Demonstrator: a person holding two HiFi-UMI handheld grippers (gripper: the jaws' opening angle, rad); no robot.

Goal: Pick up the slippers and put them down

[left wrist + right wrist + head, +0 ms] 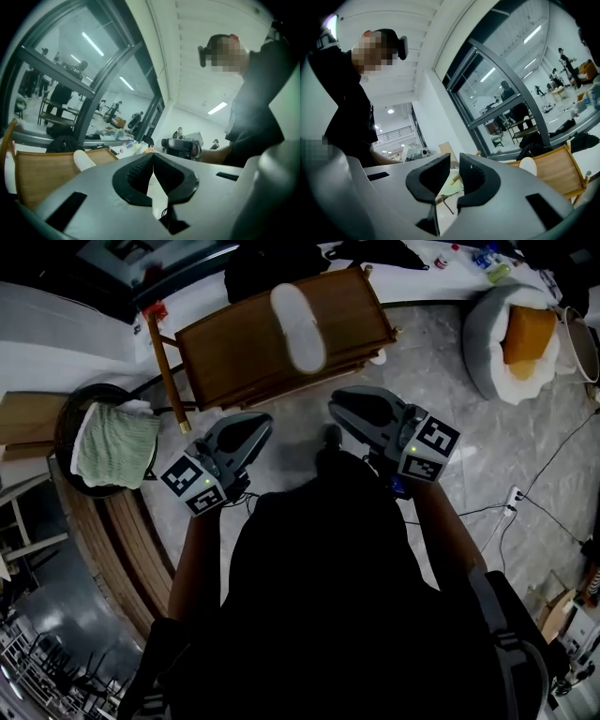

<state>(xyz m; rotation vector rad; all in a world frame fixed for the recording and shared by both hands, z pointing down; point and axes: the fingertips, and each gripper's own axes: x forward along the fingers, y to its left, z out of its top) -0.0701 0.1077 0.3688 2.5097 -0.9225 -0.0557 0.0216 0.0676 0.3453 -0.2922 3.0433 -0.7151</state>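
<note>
Far left: green towel (114, 444) draped over a round dark stand (67, 423), next to curved wooden slats.

My left gripper (255, 427) is out in front of my dark torso, over the grey marble floor (487, 456), marker cube on my side. Its jaws are clenched with the tips meeting and nothing between them, which is plain in the left gripper view (153, 154).

Centre: a wooden bench (234, 357) stands ahead of both grippers, clear of them. One white slipper (298, 326) lies on top of it, lengthways away from me, right of the bench's middle. Neither gripper is touching it. The same slipper shows in the left gripper view (84, 160), left of my jaws and beyond them, sitting on the wood. In the right gripper view (528, 165) it sits right of the jaws, again on the bench (555, 176).

My right gripper (342, 404) is beside the left one with a gap between them, also over the floor and short of the bench. Its jaws are drawn in to a thin slit and hold nothing (454, 161).

Far right: a round grey cushion (487, 343) on the floor with an orange pad (527, 334) in it, well apart from the bench. A cable (553, 460) trails across the floor nearer me.
</note>
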